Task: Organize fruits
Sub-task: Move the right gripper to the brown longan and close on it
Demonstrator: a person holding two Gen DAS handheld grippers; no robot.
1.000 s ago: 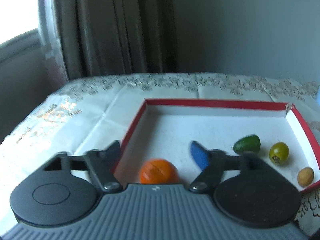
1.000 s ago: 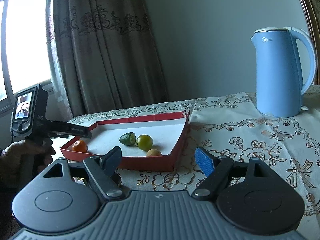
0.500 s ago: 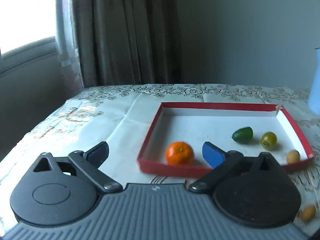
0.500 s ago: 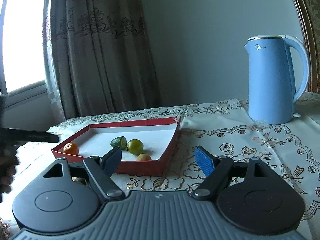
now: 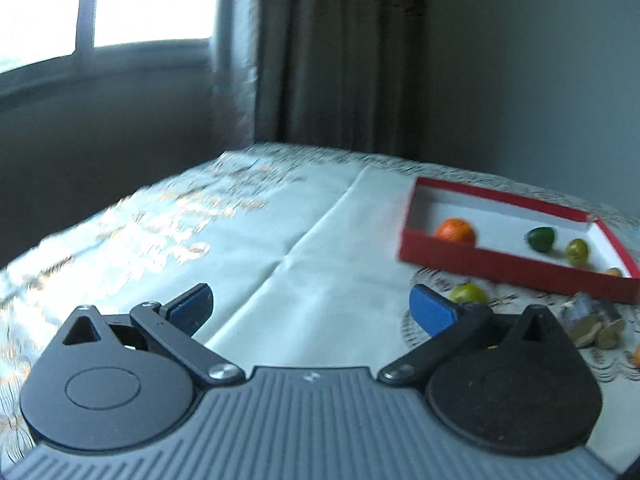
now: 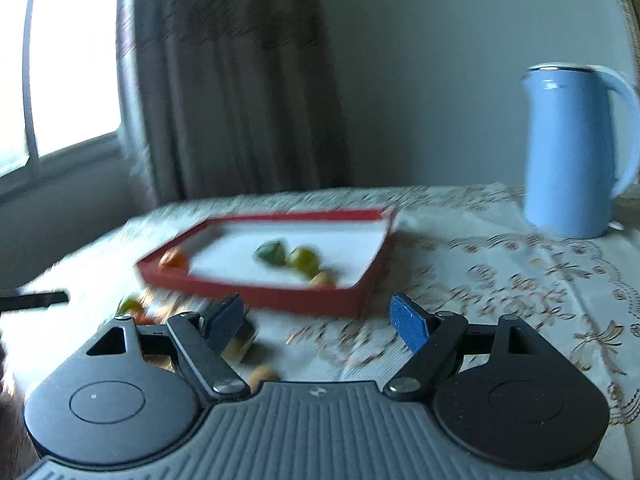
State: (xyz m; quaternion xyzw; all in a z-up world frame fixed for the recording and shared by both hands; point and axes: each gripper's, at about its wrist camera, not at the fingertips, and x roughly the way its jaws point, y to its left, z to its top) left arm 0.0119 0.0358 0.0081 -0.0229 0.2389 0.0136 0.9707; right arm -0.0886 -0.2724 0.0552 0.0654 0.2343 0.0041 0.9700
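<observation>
A red tray [image 5: 516,277] with a white floor holds an orange [image 5: 456,230], a dark green fruit [image 5: 541,238], a yellow-green fruit [image 5: 577,252] and a small tan fruit [image 5: 613,271]. The tray [image 6: 280,295] and these fruits also show, blurred, in the right wrist view. A loose green fruit [image 5: 469,293] and other small pieces [image 5: 592,320] lie on the cloth in front of the tray. My left gripper [image 5: 312,308] is open and empty, left of the tray. My right gripper [image 6: 318,320] is open and empty, in front of the tray, over loose fruits [image 6: 262,374].
A light blue kettle [image 6: 572,152] stands at the back right on the patterned tablecloth [image 6: 520,280]. Curtain [image 5: 340,56] and window [image 5: 152,0] lie behind the table. The table's left edge falls away near the window side.
Both grippers pulled back from the tray. The left one swung left, leaving the orange in the tray. Loose fruits in front of the tray have come into view.
</observation>
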